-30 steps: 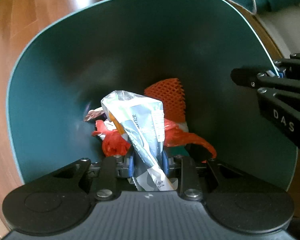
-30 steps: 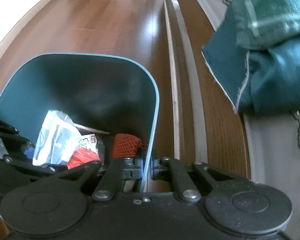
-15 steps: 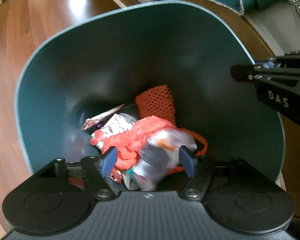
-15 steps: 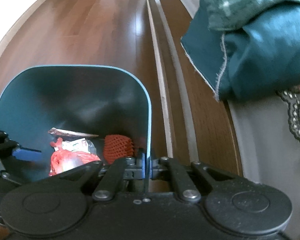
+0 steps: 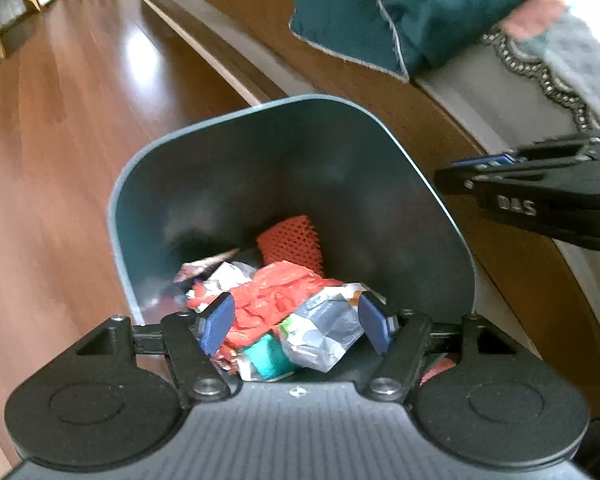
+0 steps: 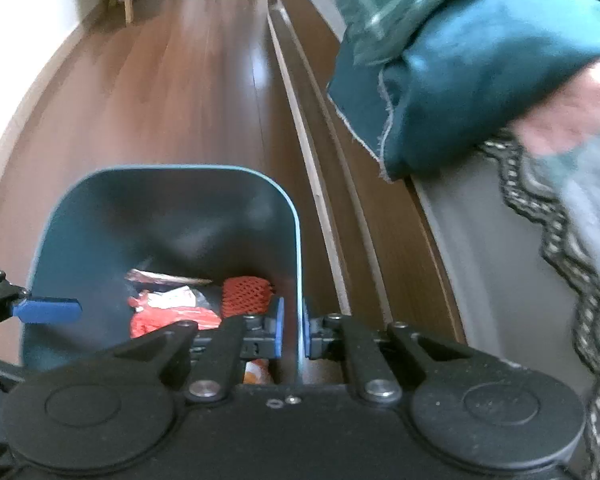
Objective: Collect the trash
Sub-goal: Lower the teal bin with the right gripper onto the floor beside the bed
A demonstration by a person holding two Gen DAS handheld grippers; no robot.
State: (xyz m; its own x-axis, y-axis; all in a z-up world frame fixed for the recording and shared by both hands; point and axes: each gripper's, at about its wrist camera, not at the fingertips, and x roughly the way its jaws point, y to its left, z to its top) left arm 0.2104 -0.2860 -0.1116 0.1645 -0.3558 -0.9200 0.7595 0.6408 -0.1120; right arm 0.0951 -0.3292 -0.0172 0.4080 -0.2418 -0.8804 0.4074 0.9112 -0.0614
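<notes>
White letters reading "DAS" mark the side of the right gripper [image 5: 476, 164] where it juts in over the right rim of a teal trash bin [image 5: 228, 184], the only writing legible. The left gripper [image 5: 296, 326] hangs above the bin's mouth with its blue pads [image 5: 216, 324] spread wide and nothing between them; below it lies the collected trash: a crumpled silver wrapper [image 5: 324, 328], a red plastic bag [image 5: 276, 300], an orange foam net sleeve [image 5: 292, 240] standing against the far wall, and a teal scrap [image 5: 266, 354]. Print on the wrappers is too small to read.

From its own wrist view, the right gripper [image 6: 292, 332] straddles the bin's right wall [image 6: 299, 280]; its jaws are opening, the thin rim [image 6: 300, 344] stands in the narrow gap between the pads, and neither pad visibly presses on it.

The bin's upper half is empty, leaving room above the pile. The bin stands on a glossy brown wood floor [image 6: 172, 92], open to the left and beyond. A wooden sofa base [image 6: 340, 184] runs close along the right side, carrying a grey cushion with dark lace trim [image 6: 556, 216] and a teal throw [image 6: 460, 72]. A blurred pink shape shows above the cushion. Chair legs [image 6: 126, 0] stand at the far wall.
</notes>
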